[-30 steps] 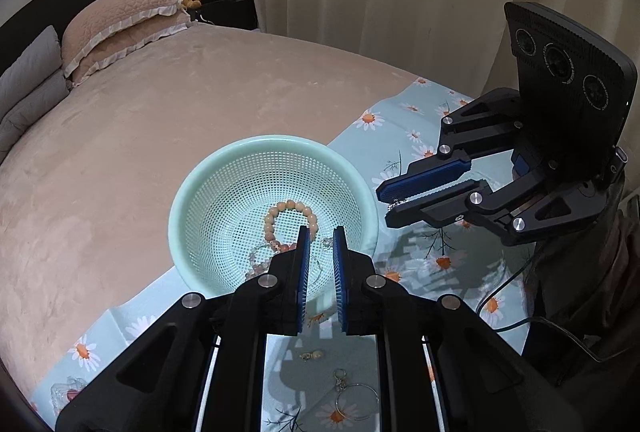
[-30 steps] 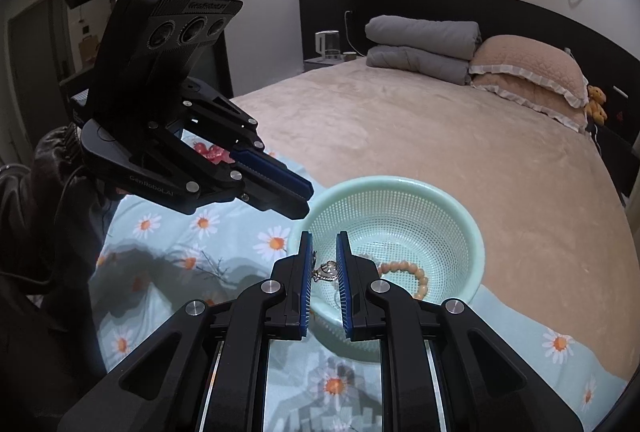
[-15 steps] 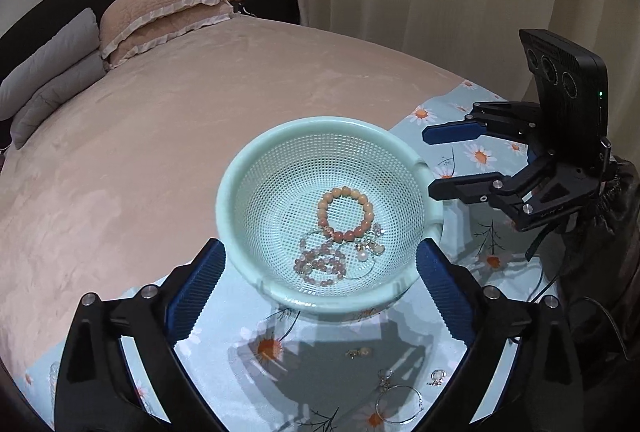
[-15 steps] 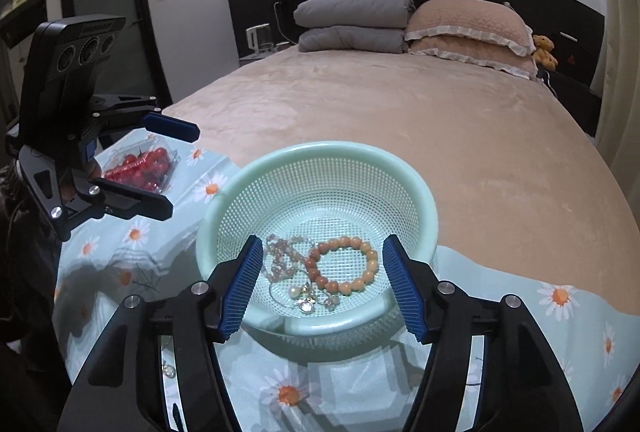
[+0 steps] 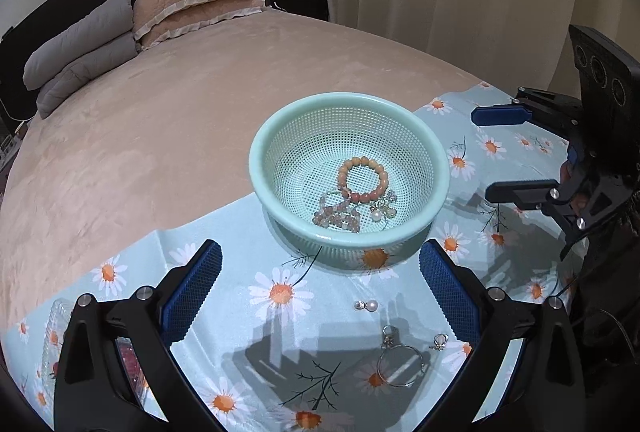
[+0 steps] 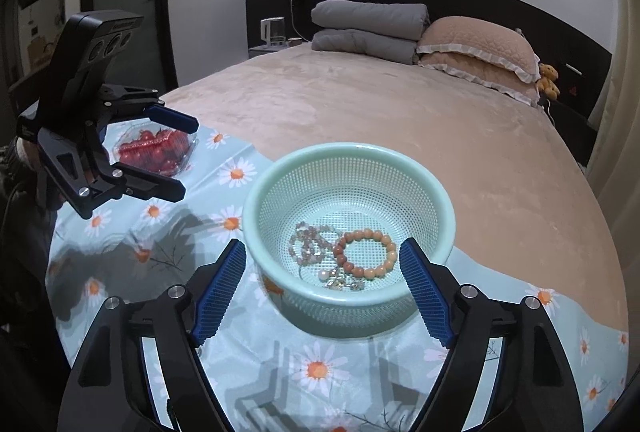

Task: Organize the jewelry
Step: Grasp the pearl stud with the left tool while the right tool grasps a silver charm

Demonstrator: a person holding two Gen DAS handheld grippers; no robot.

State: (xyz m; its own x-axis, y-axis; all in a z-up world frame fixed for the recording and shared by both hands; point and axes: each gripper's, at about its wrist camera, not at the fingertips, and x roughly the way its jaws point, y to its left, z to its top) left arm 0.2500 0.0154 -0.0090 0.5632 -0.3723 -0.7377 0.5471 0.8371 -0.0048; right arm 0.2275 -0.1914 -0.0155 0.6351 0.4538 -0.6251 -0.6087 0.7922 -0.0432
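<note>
A mint mesh basket [image 5: 256,168] [image 6: 448,216] stands on a daisy-print cloth. In it lie an orange bead bracelet [image 5: 362,179] [image 6: 366,252], a pale pink bead bracelet [image 5: 336,218] [image 6: 306,242] and small pearl pieces [image 5: 382,210]. On the cloth in front lie a pearl earring [image 5: 368,305], a wire hoop with a clasp [image 5: 400,362] and a small ring [image 5: 440,340]. My left gripper [image 5: 320,292] is open and empty, above the loose pieces; it also shows in the right wrist view [image 6: 180,156]. My right gripper [image 6: 322,292] is open and empty, astride the basket's near side.
The daisy cloth [image 5: 280,312] covers the foot of a beige bed [image 5: 160,112] with pillows at the head. A clear box of red tomatoes [image 6: 156,148] sits on the cloth at the left. Curtains hang behind.
Both grippers were shut a second ago and have opened wide. Both have drawn back from the basket. More jewelry now lies in the basket beside the orange bracelet.
</note>
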